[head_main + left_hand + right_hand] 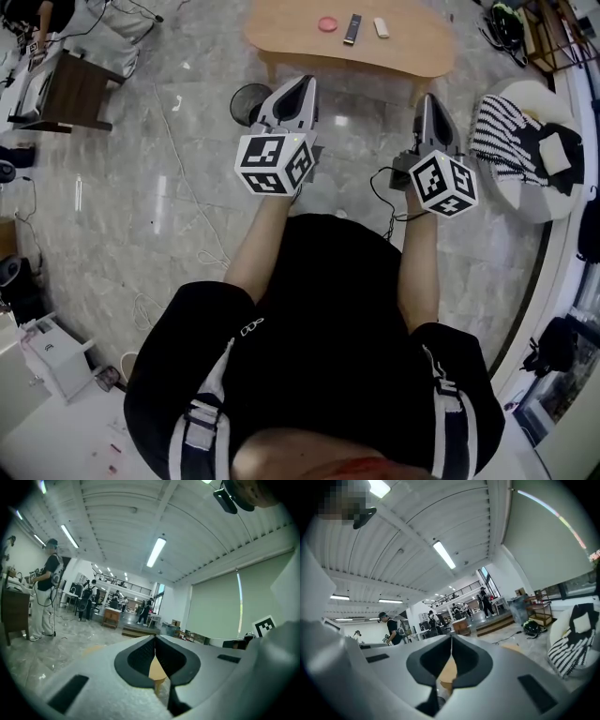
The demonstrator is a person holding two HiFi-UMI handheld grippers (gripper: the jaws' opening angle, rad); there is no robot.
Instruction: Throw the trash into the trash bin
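Left hand-held gripper [306, 86] and right hand-held gripper [427, 101] are closed, empty. Trash bin [244, 101] sits upper centre, below the table [412, 52].

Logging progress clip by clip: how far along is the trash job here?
Nothing looks done yet. In hand: nothing; the left gripper and right gripper are both shut and empty. A pink disc, a remote and a white piece lie on the table. Left: the whole job, from pickup to the drop into the bin on the floor.

L gripper [305, 84] & R gripper [428, 101] – fingers [138, 656] together, arms fwd, level
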